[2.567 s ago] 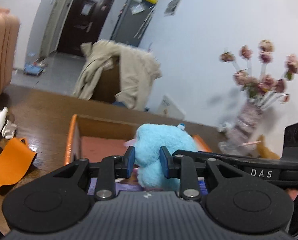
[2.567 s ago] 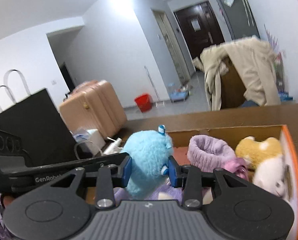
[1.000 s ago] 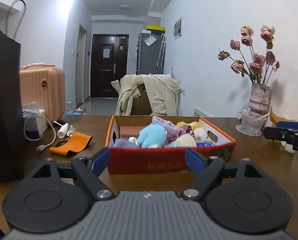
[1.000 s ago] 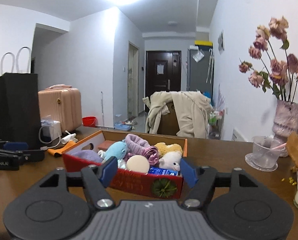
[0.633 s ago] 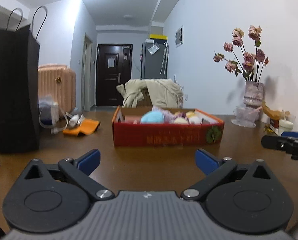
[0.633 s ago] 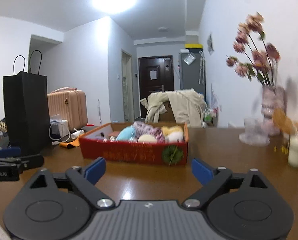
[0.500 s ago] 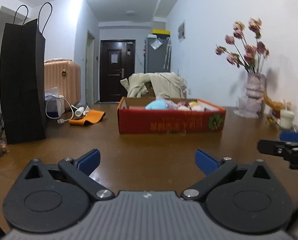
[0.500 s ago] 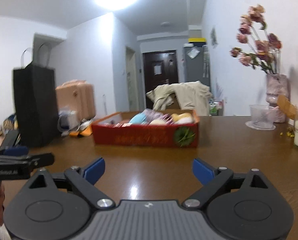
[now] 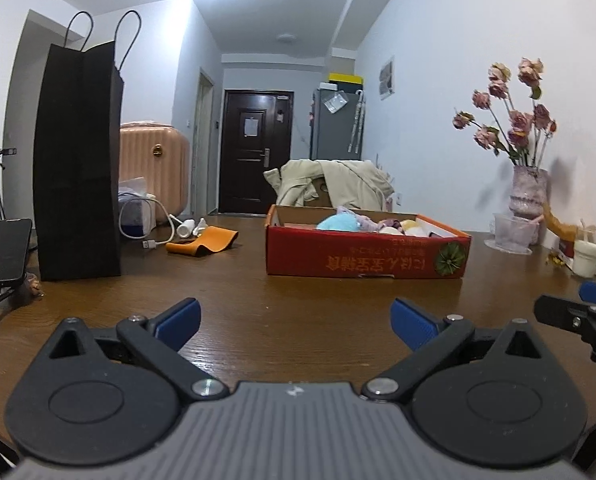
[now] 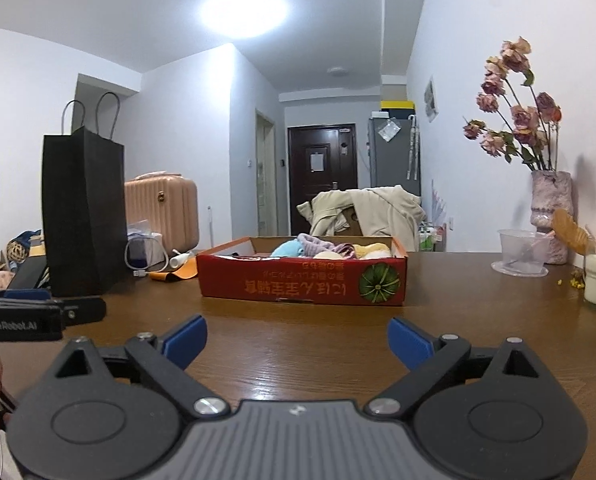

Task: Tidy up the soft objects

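Both hand-held tools sit low over the brown table, well back from the red cardboard box that holds the soft things. The left gripper has its blue pads spread wide with nothing but bare wood between them, and the right gripper is likewise released and empty. The soft objects are all inside the box: a light blue plush toward its left end, a lilac knitted piece beside it, and pale and yellow plush shapes toward the right end (only their tops clear the rim, so how they are stacked cannot be told). The box lies straight ahead of both grippers, its long axis running across the view, its printed long wall facing them. From the left wrist view it sits a little right of centre; from the right wrist view it sits nearly centred, just left of the middle. Neither hand looks clearly nearer, though the blue plush seems the easier reach for the left. With nothing soft seen loose on the table, the sorting looks largely done; any further move would probably mean going forward and over the near wall.
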The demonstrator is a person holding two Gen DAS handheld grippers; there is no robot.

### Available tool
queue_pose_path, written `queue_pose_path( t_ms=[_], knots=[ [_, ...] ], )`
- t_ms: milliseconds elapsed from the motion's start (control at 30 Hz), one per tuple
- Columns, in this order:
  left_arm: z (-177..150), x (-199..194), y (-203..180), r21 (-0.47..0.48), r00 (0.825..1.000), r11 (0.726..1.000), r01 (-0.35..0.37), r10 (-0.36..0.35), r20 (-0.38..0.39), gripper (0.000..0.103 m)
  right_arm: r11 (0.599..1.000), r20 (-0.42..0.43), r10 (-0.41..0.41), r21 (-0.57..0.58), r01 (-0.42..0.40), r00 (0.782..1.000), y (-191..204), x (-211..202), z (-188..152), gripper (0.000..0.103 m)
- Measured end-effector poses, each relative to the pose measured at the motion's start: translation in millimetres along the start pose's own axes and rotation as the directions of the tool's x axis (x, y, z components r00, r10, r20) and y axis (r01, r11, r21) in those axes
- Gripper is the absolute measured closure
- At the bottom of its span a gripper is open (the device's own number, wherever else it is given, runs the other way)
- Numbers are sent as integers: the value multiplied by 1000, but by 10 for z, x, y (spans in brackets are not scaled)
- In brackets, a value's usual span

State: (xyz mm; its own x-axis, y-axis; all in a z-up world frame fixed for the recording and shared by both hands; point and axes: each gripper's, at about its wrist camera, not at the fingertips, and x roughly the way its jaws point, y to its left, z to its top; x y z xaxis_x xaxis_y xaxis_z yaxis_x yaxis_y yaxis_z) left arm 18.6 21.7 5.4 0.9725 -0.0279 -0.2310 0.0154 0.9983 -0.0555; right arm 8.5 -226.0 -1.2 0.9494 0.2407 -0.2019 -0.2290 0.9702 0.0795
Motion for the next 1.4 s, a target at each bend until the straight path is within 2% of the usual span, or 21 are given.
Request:
queue_pose_path(
  t_ms=[133,667,800,1400],
  knots=[
    [23,29,31,-17,1000,1000,-10,9,-25,0,1000,12,2,9,-2,1000,-8,-15,11,5],
    [41,8,-22,10,1000,1000,-1,1,-10,0,1000,34,-10,10,9,999,7,-6,11,4],
    [35,0,-25,15,1000,1000,0,0,-5,0,1000,23,-15,12,15,1000,0,10,3,0],
    [45,-25,-34,21,1000,1000,0,0,2,0,1000,33,-8,-2,8,999,19,-19,2,0]
  ],
)
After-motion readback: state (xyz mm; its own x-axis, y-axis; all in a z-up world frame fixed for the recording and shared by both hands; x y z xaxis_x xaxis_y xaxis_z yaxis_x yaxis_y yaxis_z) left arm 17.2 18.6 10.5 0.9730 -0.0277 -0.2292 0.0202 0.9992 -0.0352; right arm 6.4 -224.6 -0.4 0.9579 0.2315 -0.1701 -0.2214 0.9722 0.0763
